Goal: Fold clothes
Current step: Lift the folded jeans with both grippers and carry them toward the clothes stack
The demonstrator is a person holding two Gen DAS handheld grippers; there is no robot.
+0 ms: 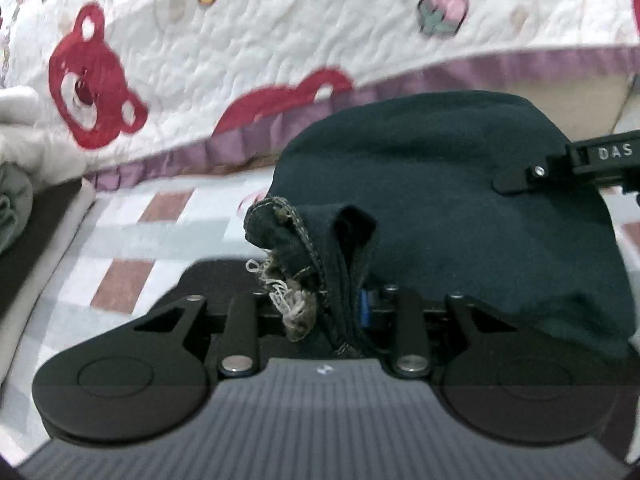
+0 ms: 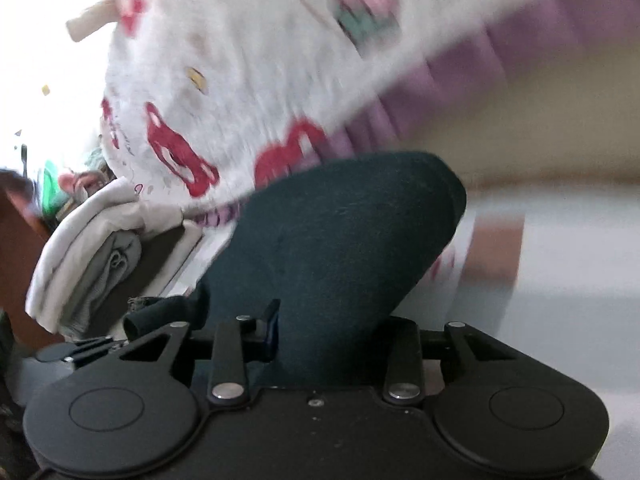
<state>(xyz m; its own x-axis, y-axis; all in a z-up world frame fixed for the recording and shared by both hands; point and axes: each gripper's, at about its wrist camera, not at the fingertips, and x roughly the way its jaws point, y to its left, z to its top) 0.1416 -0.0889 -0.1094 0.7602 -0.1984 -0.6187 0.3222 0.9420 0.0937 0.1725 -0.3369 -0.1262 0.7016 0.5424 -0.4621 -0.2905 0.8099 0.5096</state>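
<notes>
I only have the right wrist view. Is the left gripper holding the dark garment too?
Observer: Yes. The left wrist view shows the left gripper with a bunched edge of the garment between its fingers.
Operator: Which edge is that?
Observer: A stitched hem, with frayed pale threads hanging from it.
Operator: Where does my gripper sit from that side?
Observer: The right gripper comes in at the garment's right side, its tip against the cloth.
</notes>
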